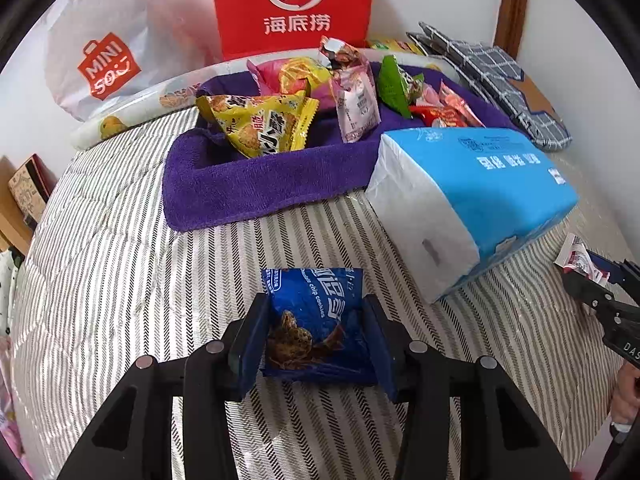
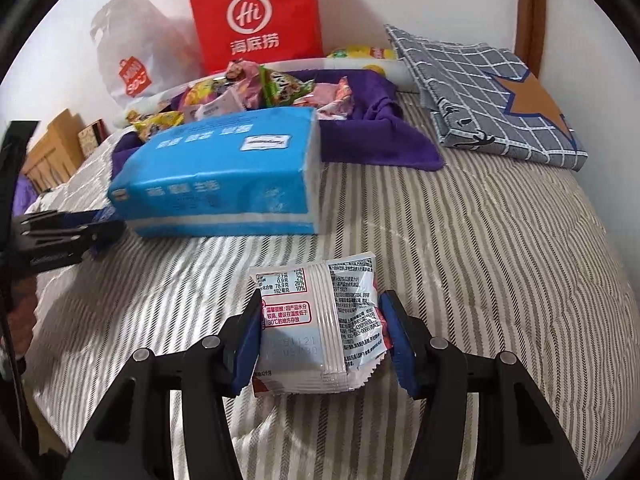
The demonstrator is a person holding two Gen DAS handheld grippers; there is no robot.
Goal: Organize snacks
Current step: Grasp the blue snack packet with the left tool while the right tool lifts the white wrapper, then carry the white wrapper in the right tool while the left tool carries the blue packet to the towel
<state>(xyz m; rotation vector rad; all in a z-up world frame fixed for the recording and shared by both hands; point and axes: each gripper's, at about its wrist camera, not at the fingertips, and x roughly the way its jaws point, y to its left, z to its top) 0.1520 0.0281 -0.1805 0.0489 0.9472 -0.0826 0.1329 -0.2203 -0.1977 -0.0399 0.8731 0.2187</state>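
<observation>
Blue cookie packet pinched in left claw, white packet in right claw, over open striped bedding.

A grey-and-white striped quilted bedspread covers the bed. On it lies a blue-and-white plastic-wrapped pack of tissues, just beside a purple terry towel. Against the white wall stands a red paper bag with a white "Hi" logo, and next to it leans a white plastic Miniso bag. A folded grey checked cloth with a brown star patch rests near the wooden headboard.
</observation>
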